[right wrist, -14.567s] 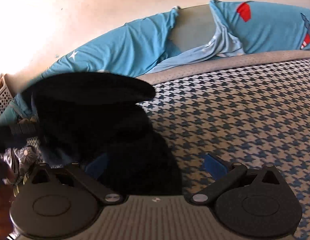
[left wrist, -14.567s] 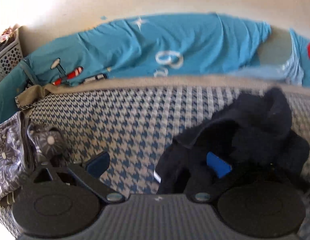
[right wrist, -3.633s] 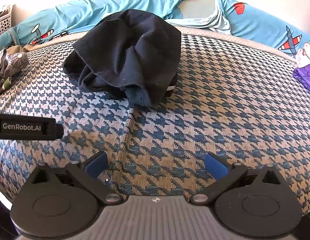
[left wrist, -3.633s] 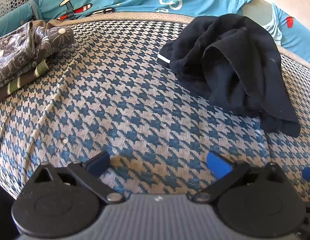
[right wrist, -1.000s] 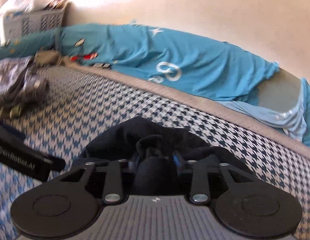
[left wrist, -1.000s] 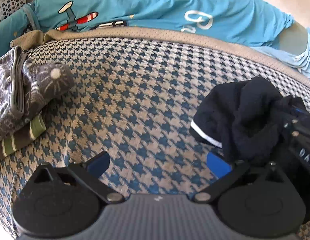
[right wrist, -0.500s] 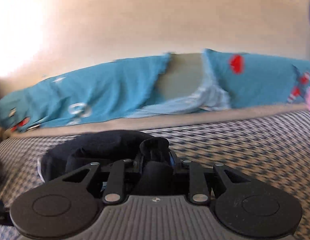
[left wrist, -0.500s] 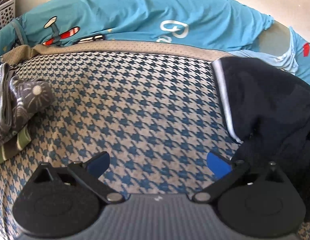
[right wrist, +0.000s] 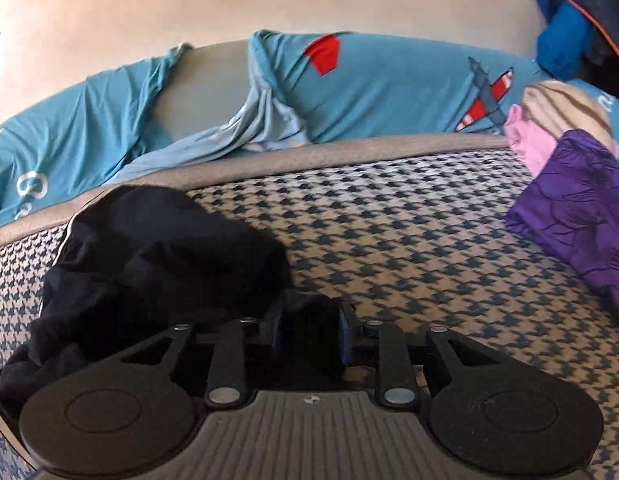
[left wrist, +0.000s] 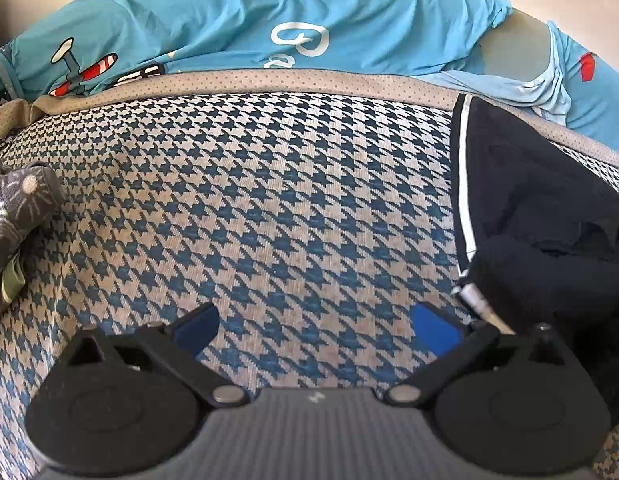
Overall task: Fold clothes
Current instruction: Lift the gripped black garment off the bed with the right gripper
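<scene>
the black garment (right wrist: 161, 264) lies bunched on the houndstooth bed cover (left wrist: 269, 200), with its white-striped edge (left wrist: 462, 184) turned toward the left gripper (left wrist: 315, 326). the right gripper (right wrist: 309, 332) has a thick fold of this garment between its nearly closed fingers, and its jaws have just been opening a little, but the cloth is still pinched there. the left gripper is wide open and holds nothing; the garment is just beside its right finger (left wrist: 435, 330), not between the two. to do this step well, i think the right hand should keep its fold firmly and lift it only a little, while the left gripper goes to the striped edge and takes one single layer, so the cloth can be pulled flat before any fold. a grey patterned cloth (left wrist: 17, 208) lies well apart at the left, and a purple cloth (right wrist: 577, 216) at the right.
</scene>
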Motion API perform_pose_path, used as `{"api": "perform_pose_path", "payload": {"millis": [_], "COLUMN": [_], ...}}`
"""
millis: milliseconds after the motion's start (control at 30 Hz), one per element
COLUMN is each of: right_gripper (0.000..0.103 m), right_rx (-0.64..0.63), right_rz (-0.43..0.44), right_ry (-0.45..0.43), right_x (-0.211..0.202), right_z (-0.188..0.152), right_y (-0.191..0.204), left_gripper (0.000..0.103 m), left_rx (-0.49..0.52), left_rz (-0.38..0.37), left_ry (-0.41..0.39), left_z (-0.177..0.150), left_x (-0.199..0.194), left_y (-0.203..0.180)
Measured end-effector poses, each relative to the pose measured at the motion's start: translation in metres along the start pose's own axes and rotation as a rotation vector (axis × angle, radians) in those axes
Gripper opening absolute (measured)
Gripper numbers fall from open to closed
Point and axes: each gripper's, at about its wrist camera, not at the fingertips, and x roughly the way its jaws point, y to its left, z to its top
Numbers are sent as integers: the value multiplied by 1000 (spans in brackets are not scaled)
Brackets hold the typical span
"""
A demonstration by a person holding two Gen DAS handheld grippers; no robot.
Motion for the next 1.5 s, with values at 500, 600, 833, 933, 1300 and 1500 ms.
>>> {"api": "perform_pose_path", "payload": {"millis": [500,600,833,933,1300,1500], "right_gripper": [48,59,61,66,57,26], "right_rx": [-86,-160,-304,-335,-374,-307], "right_rz": [296,374,384,412,329,335], "right_ry": [-155,-177,-193,-177,-33,-2], "right_x": [-49,-58,-57,-50,-4,2], "right_z": [7,4,-2,-1,-8,-9], "right_y": [21,38,78,91,111,107], "left_gripper": [103,103,103,103,103,103], "left_rx": [-15,-17,-23,-26,-31,-22], "left_rz": [8,11,9,7,0,1], "left_ry": [15,18,25,27,37,38], "left_z": [-3,-3,-4,-5,-5,-7], "left_x": [4,5,7,7,6,5], "left_y": [5,6,8,9,15,14]}}
